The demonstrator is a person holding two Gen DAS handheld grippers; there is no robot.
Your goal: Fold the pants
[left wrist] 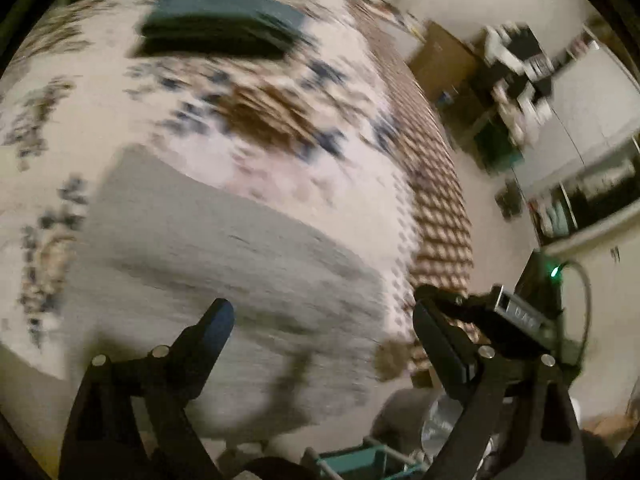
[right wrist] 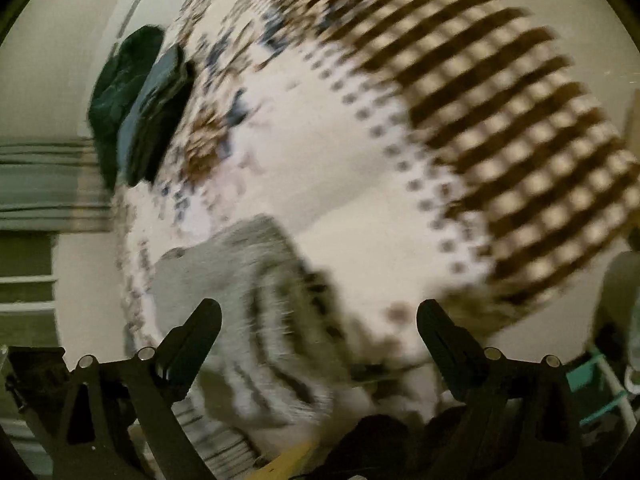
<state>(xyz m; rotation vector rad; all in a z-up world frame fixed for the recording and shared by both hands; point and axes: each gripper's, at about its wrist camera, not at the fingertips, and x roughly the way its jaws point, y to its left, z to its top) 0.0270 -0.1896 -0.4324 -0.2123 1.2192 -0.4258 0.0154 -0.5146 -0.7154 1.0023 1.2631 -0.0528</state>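
Observation:
Grey pants (left wrist: 224, 264) lie flat on a bed with a floral cover (left wrist: 248, 136), near its front edge. My left gripper (left wrist: 324, 312) is open and empty just above the pants' near end. In the right wrist view the grey pants (right wrist: 248, 292) lie low centre, motion-blurred. My right gripper (right wrist: 320, 316) is open and empty above them. Part of the right gripper (left wrist: 520, 316) shows at the right of the left wrist view.
A stack of dark folded clothes (left wrist: 224, 20) lies at the bed's far end; it also shows in the right wrist view (right wrist: 156, 116). A brown checked border (left wrist: 436, 184) runs along the bed's right edge. Cluttered furniture (left wrist: 508, 80) stands by the wall.

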